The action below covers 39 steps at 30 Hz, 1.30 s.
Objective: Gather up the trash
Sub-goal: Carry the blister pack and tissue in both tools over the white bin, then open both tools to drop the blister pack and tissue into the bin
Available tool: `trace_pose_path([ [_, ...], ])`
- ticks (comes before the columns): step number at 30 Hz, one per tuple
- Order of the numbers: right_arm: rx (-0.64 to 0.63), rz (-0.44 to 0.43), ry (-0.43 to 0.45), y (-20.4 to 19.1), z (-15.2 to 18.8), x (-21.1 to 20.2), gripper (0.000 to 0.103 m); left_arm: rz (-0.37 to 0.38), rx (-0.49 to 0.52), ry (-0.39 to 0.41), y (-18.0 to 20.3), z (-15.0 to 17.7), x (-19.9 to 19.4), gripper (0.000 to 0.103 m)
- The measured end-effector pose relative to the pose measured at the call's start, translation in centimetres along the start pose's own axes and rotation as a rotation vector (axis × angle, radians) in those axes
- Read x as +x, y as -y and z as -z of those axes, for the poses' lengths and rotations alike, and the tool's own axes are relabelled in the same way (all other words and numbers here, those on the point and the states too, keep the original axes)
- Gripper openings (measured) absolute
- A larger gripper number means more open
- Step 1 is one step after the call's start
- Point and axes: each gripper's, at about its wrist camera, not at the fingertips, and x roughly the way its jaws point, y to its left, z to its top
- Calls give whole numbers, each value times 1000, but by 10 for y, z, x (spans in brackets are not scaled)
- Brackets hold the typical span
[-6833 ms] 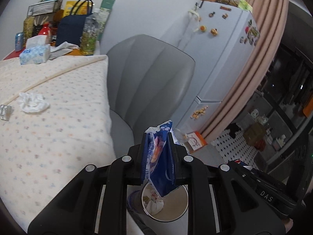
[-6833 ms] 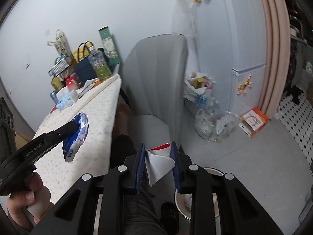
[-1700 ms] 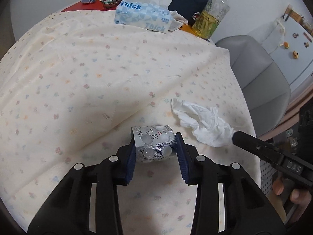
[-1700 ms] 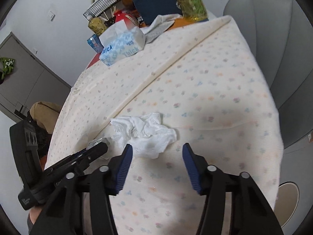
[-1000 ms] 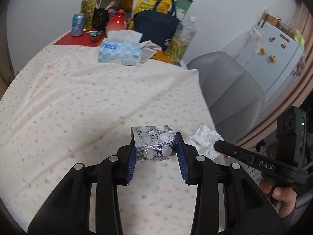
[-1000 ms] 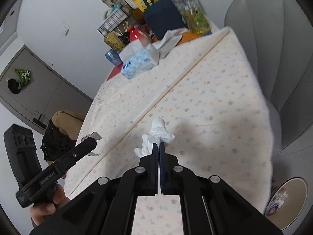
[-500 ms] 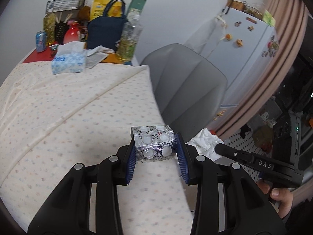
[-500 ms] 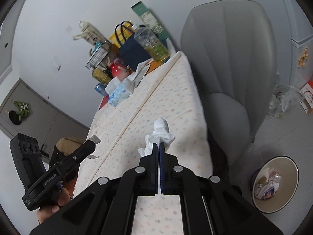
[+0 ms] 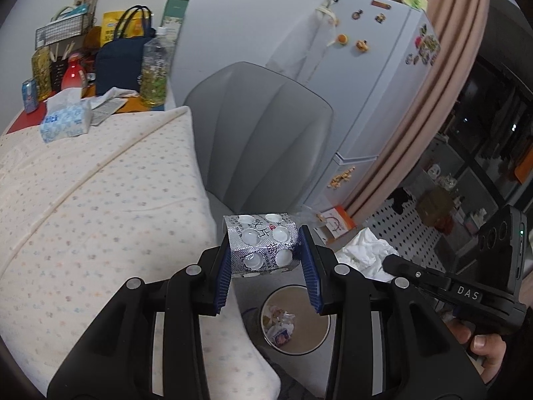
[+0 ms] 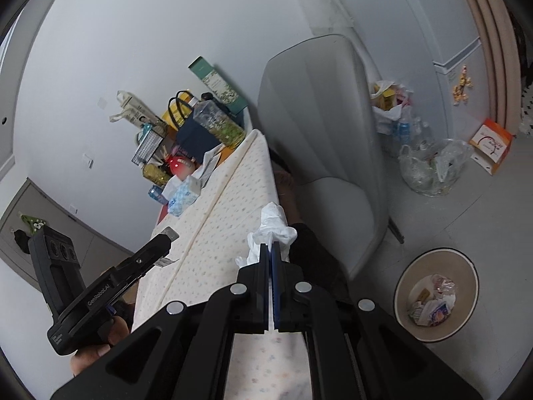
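My left gripper (image 9: 266, 260) is shut on a silver blister pack (image 9: 263, 245) and holds it in the air past the table's edge, above a round beige trash bin (image 9: 318, 338) on the floor. My right gripper (image 10: 270, 256) is shut on a crumpled white tissue (image 10: 271, 230); the tissue also shows in the left wrist view (image 9: 364, 255), to the right of the blister pack. In the right wrist view the bin (image 10: 466, 320) holds several wrappers and lies low to the right, and the left gripper (image 10: 163, 245) is at left with the blister pack (image 10: 170, 233).
A table with a dotted cream cloth (image 9: 83, 200) is at left, with a tissue box (image 9: 65, 120), a bottle (image 9: 155, 70) and a dark bag (image 9: 123, 63) at its far end. A grey chair (image 9: 263, 143) stands behind the bin. A white fridge (image 9: 373, 76) and clear bags of bottles (image 10: 429, 166) are beyond.
Both grippers have swung off the table toward the chair and bin, each still holding its item. The bin now lies below the left gripper.
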Motion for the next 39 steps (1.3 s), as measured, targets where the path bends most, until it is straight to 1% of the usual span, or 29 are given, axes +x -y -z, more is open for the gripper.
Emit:
trace_pose_path([
  [4, 14, 27, 14, 23, 6, -13, 3, 17, 23, -21, 21, 9, 13, 37],
  [10, 36, 61, 19, 54, 13, -22, 3, 38, 49, -68, 45, 22, 40, 37],
  [19, 65, 113, 17, 93, 18, -19, 3, 57, 78, -148, 70, 44, 86, 37],
  [29, 154, 176, -32, 155, 27, 8, 3, 59, 111, -262, 94, 70, 150, 37],
  [33, 178, 228, -54, 184, 31, 26, 3, 58, 122, -306, 98, 80, 177, 37],
  [39, 173, 295, -74, 211, 35, 52, 3, 47, 127, -367, 103, 93, 213, 37],
])
